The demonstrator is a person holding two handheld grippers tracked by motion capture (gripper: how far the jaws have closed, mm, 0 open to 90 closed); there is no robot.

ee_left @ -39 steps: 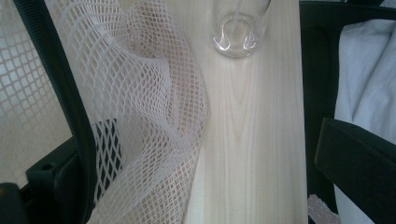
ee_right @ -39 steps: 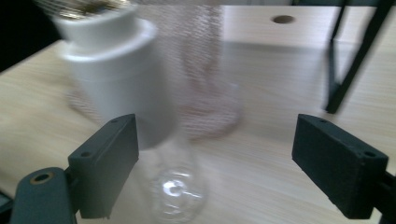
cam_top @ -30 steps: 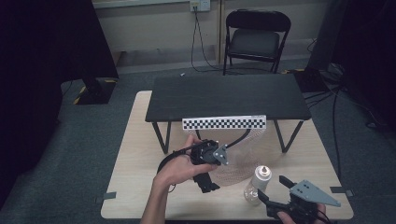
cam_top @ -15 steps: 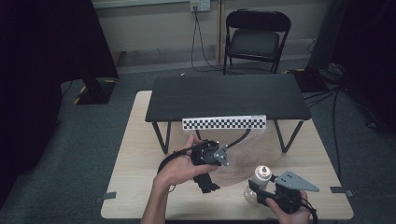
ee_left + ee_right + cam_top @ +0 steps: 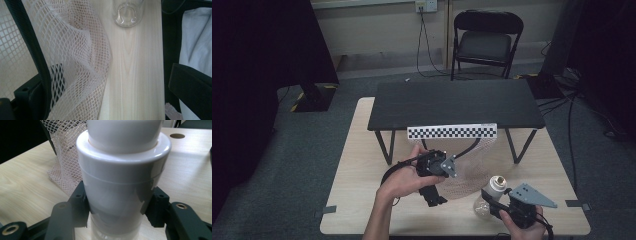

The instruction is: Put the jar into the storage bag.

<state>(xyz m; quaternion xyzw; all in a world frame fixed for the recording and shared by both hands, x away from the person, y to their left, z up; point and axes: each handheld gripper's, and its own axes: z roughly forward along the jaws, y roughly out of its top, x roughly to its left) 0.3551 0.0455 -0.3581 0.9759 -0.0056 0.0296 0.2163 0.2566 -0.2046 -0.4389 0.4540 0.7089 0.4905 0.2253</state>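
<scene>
A pale wooden table [image 5: 362,165] stands on grey carpet, with a small black table [image 5: 452,102] set on its far half and a folding chair [image 5: 486,40] beyond that. In the right gripper view the right gripper [image 5: 117,207] has its jaws pressed against both sides of the white neck of a light bulb [image 5: 120,170], so it has hold of it; from above the bulb [image 5: 492,195] lies at the table's near right edge, glass end toward the person. Its neck is smooth and tapered, so it could slide out of the jaws as it is raised, and a harder squeeze might crack the glass. The left gripper [image 5: 434,172], nearer the table's middle, has one jaw threaded into a white mesh bag [image 5: 75,57] while the other stands well apart, so it is wide open and only props the bag's mouth. The mesh [image 5: 472,165] is limp; it may sag shut or snag the bulb's rim.
</scene>
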